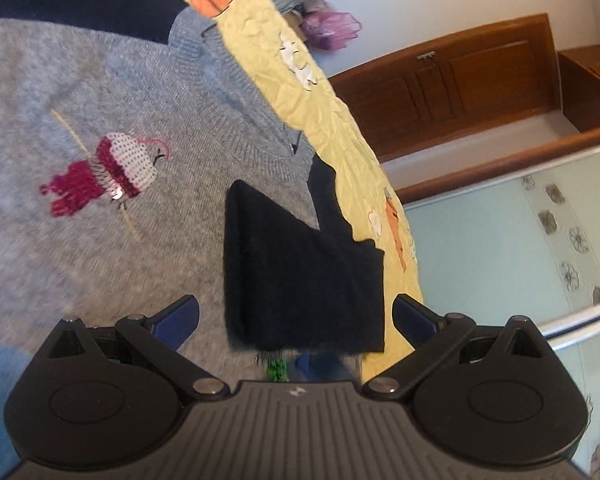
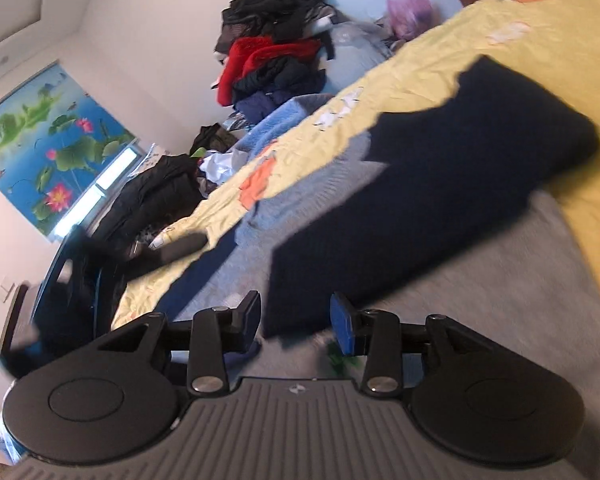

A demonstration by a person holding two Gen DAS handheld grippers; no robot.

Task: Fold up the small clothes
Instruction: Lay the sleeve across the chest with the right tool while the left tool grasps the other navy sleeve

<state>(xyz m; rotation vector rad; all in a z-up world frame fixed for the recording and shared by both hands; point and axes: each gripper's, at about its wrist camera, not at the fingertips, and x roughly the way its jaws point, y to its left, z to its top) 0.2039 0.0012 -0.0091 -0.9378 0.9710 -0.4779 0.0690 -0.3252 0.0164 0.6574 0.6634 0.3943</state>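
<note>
A small grey knit sweater (image 1: 100,92) with dark navy sleeves and a pink embroidered figure (image 1: 108,172) lies flat on a yellow quilt (image 1: 300,92). One navy sleeve (image 1: 296,272) is folded over the grey body, right in front of my left gripper (image 1: 296,316), whose jaws are wide open around its cuff end without gripping it. In the right wrist view the other navy sleeve (image 2: 419,200) lies across the grey body (image 2: 499,300). My right gripper (image 2: 296,320) is open, with the sleeve's end between its fingers.
A pale blue garment (image 2: 300,196) lies beyond the sweater on the quilt. Piles of clothes (image 2: 276,52) sit at the far end of the bed. A wooden door (image 1: 459,80) and a light blue wardrobe panel (image 1: 499,260) stand beside the bed.
</note>
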